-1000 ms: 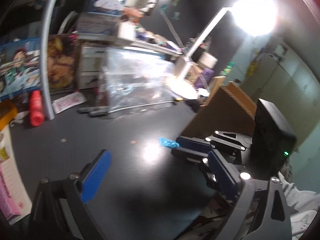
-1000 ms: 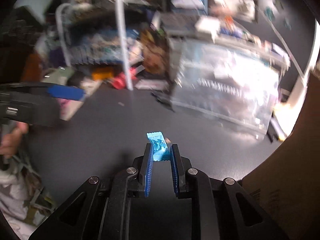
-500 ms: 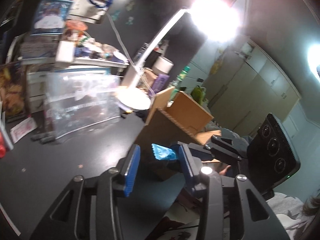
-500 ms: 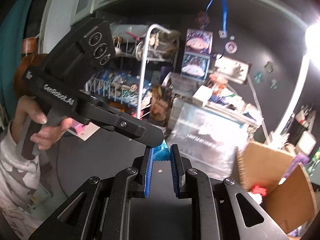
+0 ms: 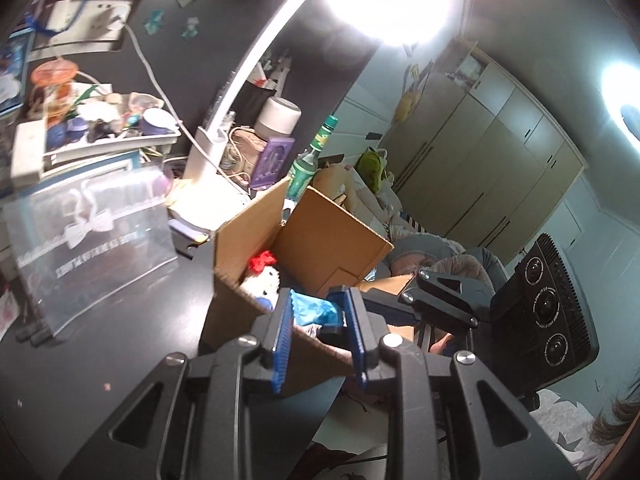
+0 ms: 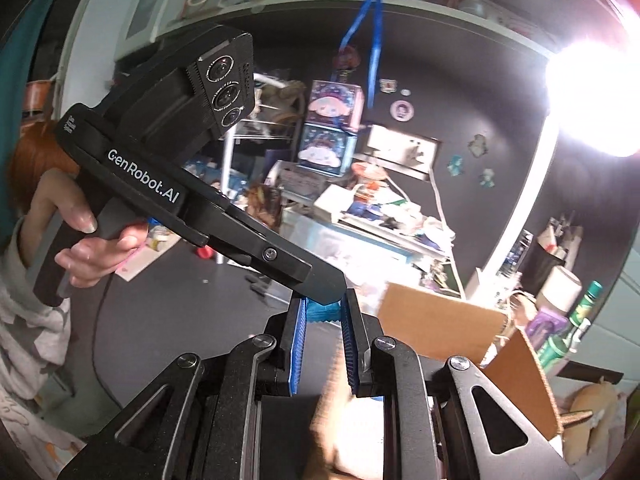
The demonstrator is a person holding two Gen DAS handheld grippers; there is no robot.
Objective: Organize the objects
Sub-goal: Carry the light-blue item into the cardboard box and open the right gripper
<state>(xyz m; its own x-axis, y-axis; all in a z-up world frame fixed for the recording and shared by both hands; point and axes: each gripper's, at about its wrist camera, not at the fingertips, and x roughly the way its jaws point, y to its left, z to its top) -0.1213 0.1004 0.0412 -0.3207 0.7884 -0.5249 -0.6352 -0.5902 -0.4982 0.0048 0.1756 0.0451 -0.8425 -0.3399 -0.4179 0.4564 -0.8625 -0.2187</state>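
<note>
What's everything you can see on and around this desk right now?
candy packet: one, blue, gripped by both grippers
cardboard box: one, brown, open, on the desk
plush toy: one, white with red bow, inside the box
plastic case: one, clear, left of the box
desk lamp: one, white, lit, behind the box
bottle: one, green, behind the box
left gripper: black, blue pads, jaws just closed onto the packet
right gripper: black, blue pads, shut on the packet
hand: one, holding the left gripper's handle
</note>
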